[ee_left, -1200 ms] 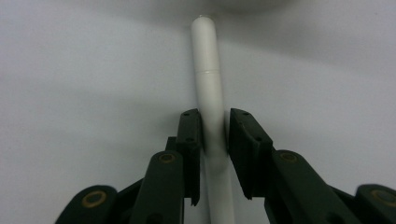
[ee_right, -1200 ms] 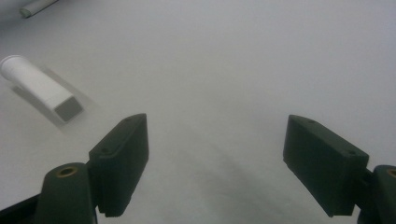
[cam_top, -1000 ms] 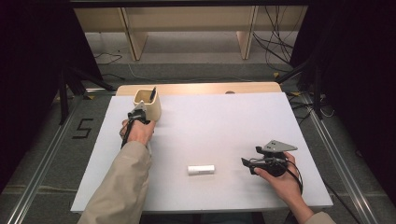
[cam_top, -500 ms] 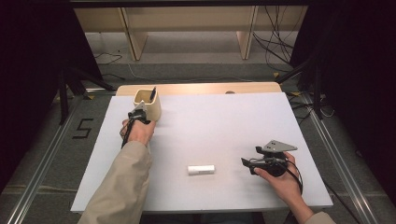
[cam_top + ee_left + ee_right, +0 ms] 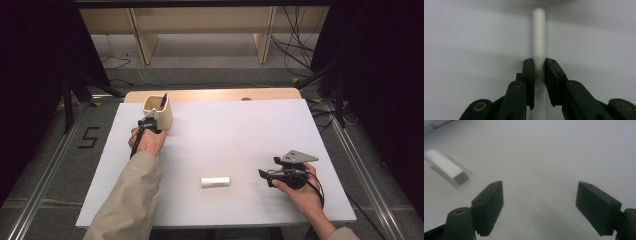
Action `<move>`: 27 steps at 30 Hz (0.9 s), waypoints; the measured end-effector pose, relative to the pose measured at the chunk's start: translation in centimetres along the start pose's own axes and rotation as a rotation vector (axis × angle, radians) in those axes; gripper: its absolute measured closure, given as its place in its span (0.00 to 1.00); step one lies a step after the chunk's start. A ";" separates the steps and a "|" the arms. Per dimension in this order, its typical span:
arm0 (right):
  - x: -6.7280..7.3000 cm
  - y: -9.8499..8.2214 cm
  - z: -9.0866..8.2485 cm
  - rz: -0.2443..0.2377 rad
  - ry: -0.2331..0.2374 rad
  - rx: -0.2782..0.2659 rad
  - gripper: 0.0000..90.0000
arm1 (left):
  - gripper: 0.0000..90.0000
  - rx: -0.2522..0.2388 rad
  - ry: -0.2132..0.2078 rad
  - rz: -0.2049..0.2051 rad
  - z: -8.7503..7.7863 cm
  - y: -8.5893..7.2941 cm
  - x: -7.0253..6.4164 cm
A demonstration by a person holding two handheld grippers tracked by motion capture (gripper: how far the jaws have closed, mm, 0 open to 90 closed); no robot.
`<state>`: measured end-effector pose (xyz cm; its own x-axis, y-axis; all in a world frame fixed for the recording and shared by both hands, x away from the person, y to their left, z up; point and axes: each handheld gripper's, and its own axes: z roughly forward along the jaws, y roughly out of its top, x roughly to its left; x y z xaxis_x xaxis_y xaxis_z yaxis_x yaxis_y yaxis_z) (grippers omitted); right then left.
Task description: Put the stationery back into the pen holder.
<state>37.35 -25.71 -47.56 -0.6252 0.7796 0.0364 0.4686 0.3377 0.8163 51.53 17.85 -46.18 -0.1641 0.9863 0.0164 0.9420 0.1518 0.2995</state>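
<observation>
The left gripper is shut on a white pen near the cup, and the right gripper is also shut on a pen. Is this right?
Not quite. The left gripper is shut on the white pen near the cup, but the right gripper is open and empty, as the right gripper view shows.

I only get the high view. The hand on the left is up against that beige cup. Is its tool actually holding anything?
Observer: Yes. In the left gripper view, the fingers of the left gripper have just been closing and now press on a slim white stick with a rounded tip.
Visitor: And the other tool, near the little white piece?
Observer: The right gripper stands wide open, with nothing but bare table between its fingers.
Visitor: What is that white piece like up close?
Observer: In the right gripper view, the white tube has a round body and a flat, squarish grey end turned towards the camera.
</observation>
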 end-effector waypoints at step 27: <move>0.0 0.0 0.0 0.000 -0.002 0.000 0.26 | 0.87 -0.172 -0.203 0.130 -1.4 -1.6 1.5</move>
<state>37.34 -25.69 -47.55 -0.6237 0.7809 0.0354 0.4689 0.3375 0.8162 49.35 19.03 -45.27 0.0331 0.9921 -0.1211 0.8847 0.0273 0.4654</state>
